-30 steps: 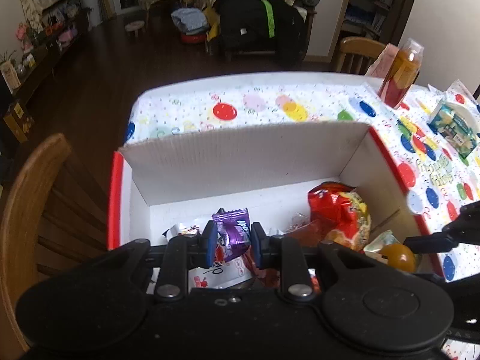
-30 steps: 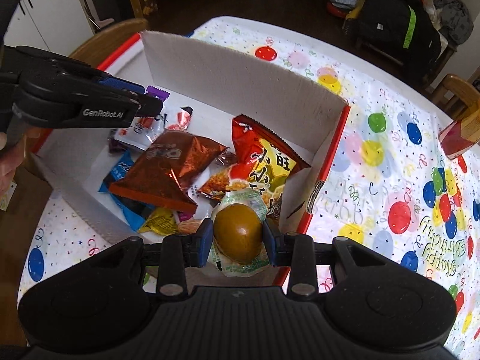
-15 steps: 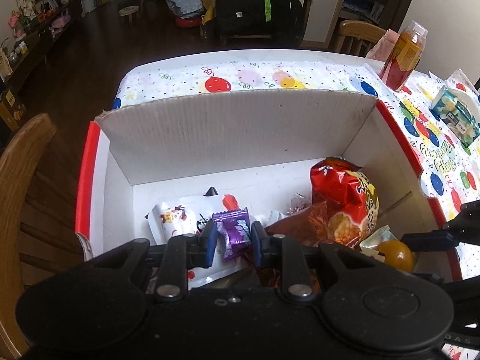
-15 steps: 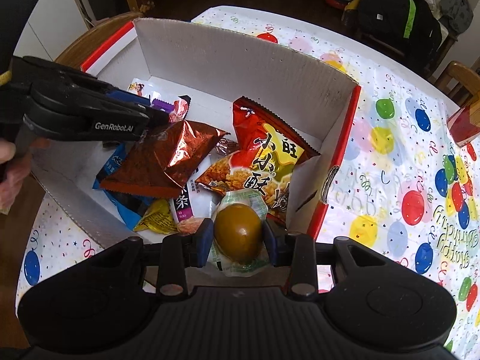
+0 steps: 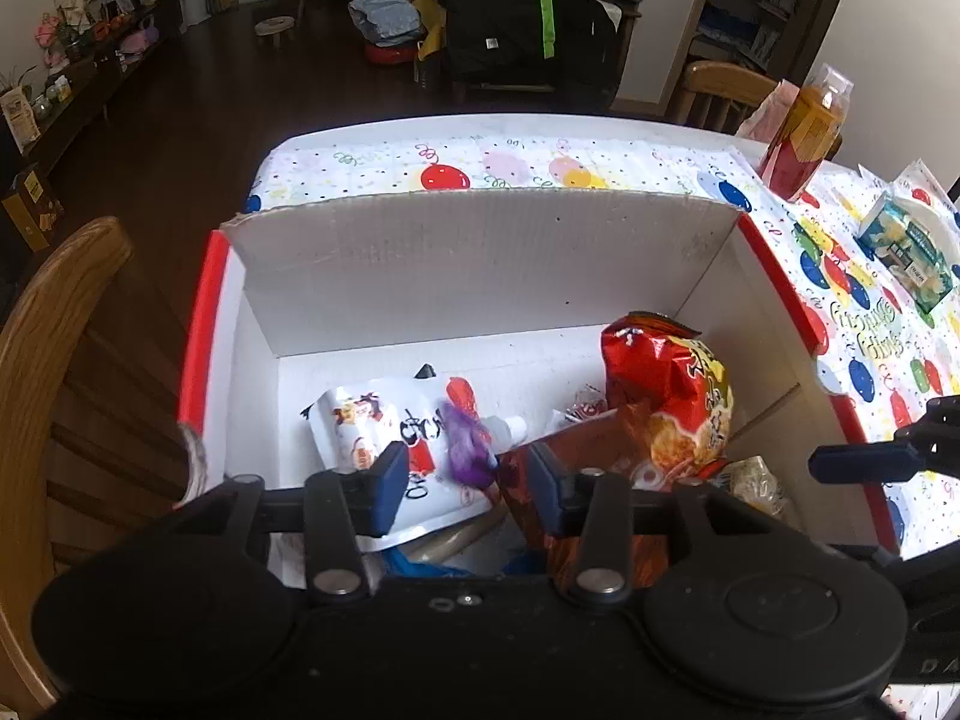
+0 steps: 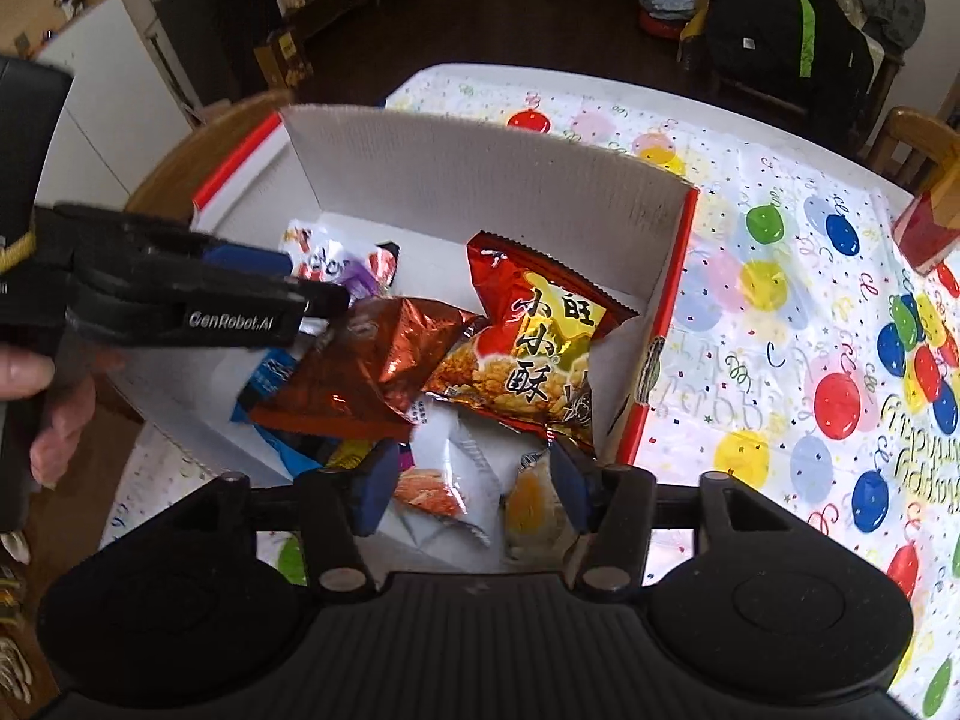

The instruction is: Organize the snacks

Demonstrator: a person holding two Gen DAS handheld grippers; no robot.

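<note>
Left gripper (image 5: 468, 483) spread wide, lower centre of frame, purple candy (image 5: 467, 447) (blurred) loose above the white pouch (image 5: 384, 426) inside the box (image 5: 480, 264). Right gripper (image 6: 474, 489) likewise spread, egg packet (image 6: 531, 504) beside its right finger.

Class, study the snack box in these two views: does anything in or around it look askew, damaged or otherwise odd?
The box has a ragged, torn-looking near-left edge. Inside, the snacks lie jumbled: the red bag leans on the right wall, and the brown foil bag overlaps other packets. Nothing has spilled onto the tablecloth.
</note>
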